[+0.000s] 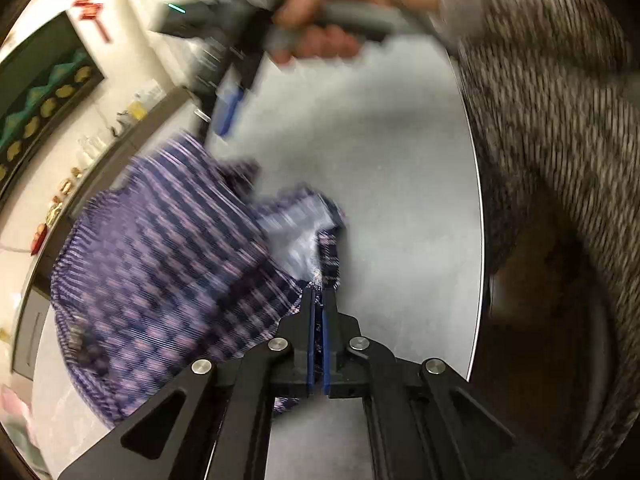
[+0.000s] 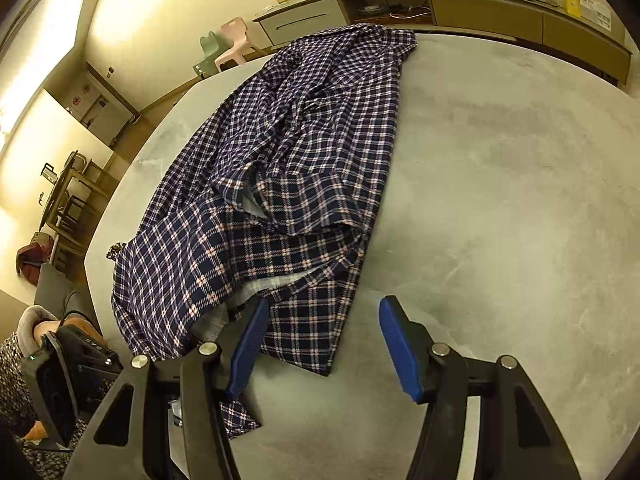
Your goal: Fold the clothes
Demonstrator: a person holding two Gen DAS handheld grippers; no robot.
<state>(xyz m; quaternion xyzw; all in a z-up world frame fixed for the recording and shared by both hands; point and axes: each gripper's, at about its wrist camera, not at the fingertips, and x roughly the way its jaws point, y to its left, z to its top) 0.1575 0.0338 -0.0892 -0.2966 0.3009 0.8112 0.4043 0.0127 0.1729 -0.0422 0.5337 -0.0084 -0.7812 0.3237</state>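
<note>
A navy and pink plaid shirt [image 2: 280,168] lies crumpled on the round grey table [image 2: 500,200]. In the left wrist view the shirt [image 1: 168,264] is blurred and bunched at the left. My left gripper [image 1: 319,292] is shut on a shirt edge, with plaid cloth between the blue pads. My right gripper [image 2: 320,312] is open and empty, held low over the shirt's near hem; its left finger [image 2: 248,344] lies over the cloth. The right gripper [image 1: 228,112] also shows in the left wrist view, blurred, held by a hand. The left gripper's body [image 2: 68,376] shows at the lower left.
The table edge [image 1: 478,208] curves close to the person's knitted sleeve [image 1: 560,128]. A long sideboard [image 2: 460,12] with small items stands behind the table. Small plastic chairs [image 2: 228,40] and a dining set [image 2: 68,196] stand at the left.
</note>
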